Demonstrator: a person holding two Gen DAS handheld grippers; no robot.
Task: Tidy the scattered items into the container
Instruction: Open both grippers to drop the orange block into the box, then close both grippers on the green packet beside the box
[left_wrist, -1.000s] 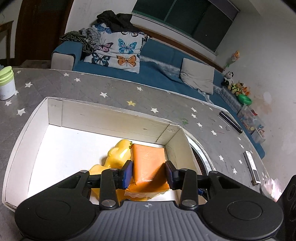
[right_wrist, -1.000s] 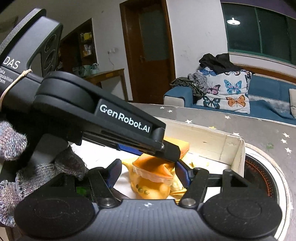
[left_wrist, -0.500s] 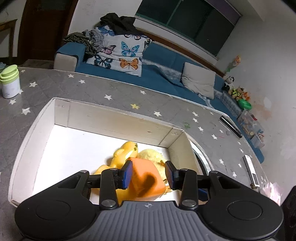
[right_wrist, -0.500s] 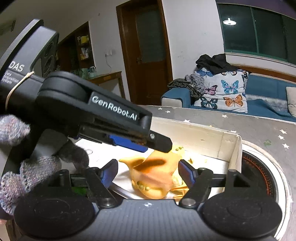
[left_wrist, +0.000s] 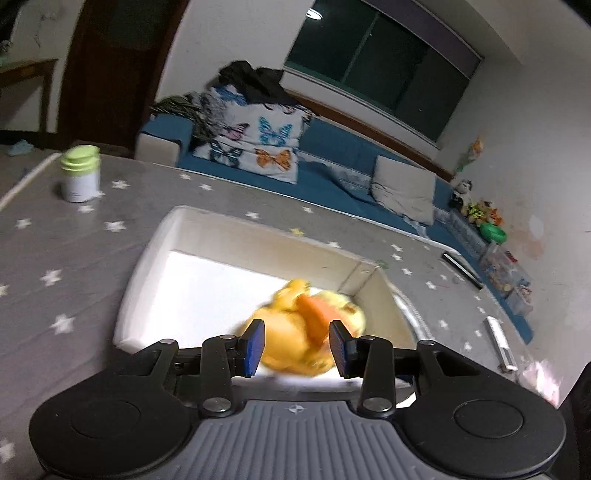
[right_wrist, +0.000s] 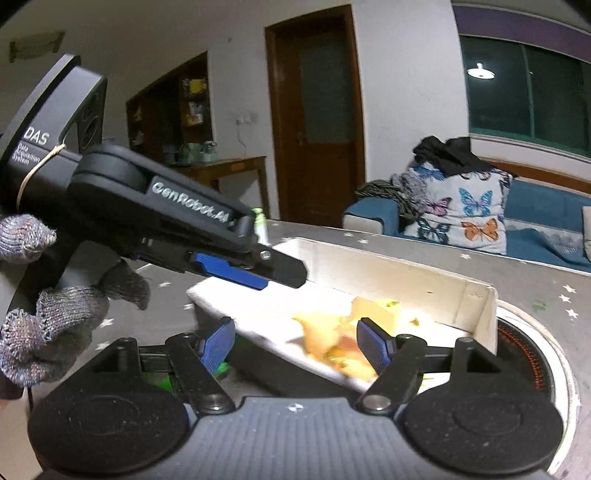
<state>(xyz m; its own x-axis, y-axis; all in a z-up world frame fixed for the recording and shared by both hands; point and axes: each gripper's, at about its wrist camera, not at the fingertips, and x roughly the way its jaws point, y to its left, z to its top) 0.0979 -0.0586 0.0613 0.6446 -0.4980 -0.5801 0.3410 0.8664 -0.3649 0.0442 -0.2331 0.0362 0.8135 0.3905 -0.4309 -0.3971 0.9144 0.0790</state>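
A white cardboard box (left_wrist: 155, 254) sits on the grey star-patterned table. A pile of yellow toys (left_wrist: 288, 343) with an orange packet (left_wrist: 314, 314) on top lies in its near right corner, blurred. My left gripper (left_wrist: 297, 345) is open and empty, raised above the box's near edge. In the right wrist view the box (right_wrist: 476, 306) holds the same yellow pile (right_wrist: 332, 339). My right gripper (right_wrist: 297, 343) is open and empty over the box's near edge. The left gripper's body (right_wrist: 192, 225) crosses that view above the box.
A white bottle with a green lid (left_wrist: 79, 173) stands at the table's far left. A round black hotplate (right_wrist: 532, 354) lies right of the box. A remote (left_wrist: 500, 343) and a black bar (left_wrist: 461, 266) lie at the right. A small green object (right_wrist: 221, 367) lies under my right gripper.
My left gripper opened and let go of the orange packet, which dropped onto the yellow pile. Both grippers then lifted and pulled back from the box.
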